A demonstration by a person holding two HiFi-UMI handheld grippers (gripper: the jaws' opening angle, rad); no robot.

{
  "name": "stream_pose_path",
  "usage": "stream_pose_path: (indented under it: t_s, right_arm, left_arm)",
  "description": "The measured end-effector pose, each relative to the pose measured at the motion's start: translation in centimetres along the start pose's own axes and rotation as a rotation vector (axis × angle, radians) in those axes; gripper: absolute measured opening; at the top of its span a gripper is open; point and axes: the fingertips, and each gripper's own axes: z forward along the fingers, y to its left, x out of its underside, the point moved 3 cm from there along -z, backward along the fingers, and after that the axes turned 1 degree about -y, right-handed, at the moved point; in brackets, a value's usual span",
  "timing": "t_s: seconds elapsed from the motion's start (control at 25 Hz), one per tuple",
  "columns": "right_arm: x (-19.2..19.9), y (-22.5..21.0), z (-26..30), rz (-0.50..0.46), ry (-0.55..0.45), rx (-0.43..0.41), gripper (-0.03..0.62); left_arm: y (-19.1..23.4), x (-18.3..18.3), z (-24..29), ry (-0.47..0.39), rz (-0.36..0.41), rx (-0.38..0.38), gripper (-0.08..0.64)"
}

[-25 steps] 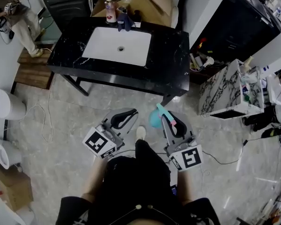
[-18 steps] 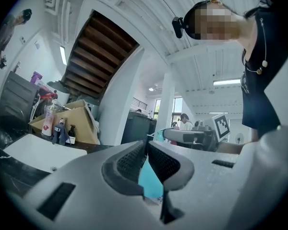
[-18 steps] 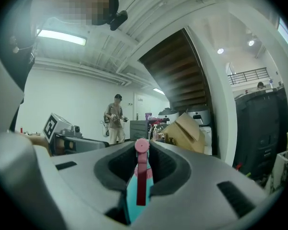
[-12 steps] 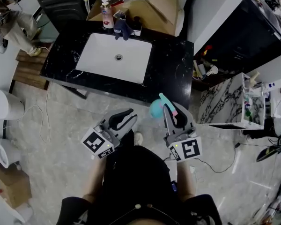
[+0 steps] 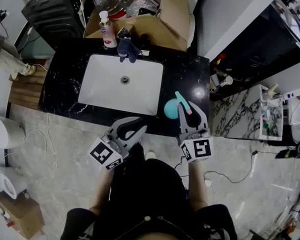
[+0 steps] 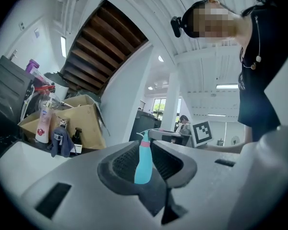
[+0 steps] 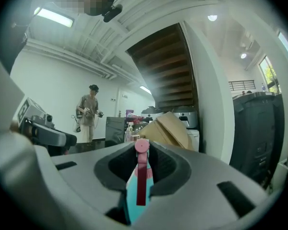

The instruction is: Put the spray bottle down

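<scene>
The right tool (image 5: 186,115) is clamping the teal spray bottle (image 5: 170,108) with its jaws closed on the neck, just under the pink trigger. This is keeping the bottle upright while it is being carried. In the head view the bottle is sitting a little right of the frame's centre. It is hanging over the front right part of the black marble desk (image 5: 192,76), just beside the white sink basin (image 5: 110,86). Whether its base is touching the top cannot be told from above.

The left tool (image 5: 138,130) is waiting at lower centre by the desk's front edge. Its jaws are standing slightly apart with nothing between them, and it is playing no part in the hold. The bottle seen through that gap is the one in the other tool.

Judging by this, the bottle is being brought over a bare patch of stone, which suits setting it down. A level lowering is what the release will probably be needing, so that the narrow bottle is not tipping.
</scene>
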Motion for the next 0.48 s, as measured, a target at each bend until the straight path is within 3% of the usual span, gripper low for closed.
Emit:
stream_pose_path:
  t_s: [0.2, 0.48]
  right_arm:
    - [0.7, -2.0, 5.3, 0.013, 0.004, 0.052, 0.066]
    - [1.7, -4.8, 10.8, -0.021, 0.023, 0.064, 0.066]
  left_arm:
    - [5.8, -1.4, 0.8, 0.002, -0.018, 0.015, 0.071]
    - [9.0, -1.5, 1.6, 0.036, -0.048, 0.016, 0.071]
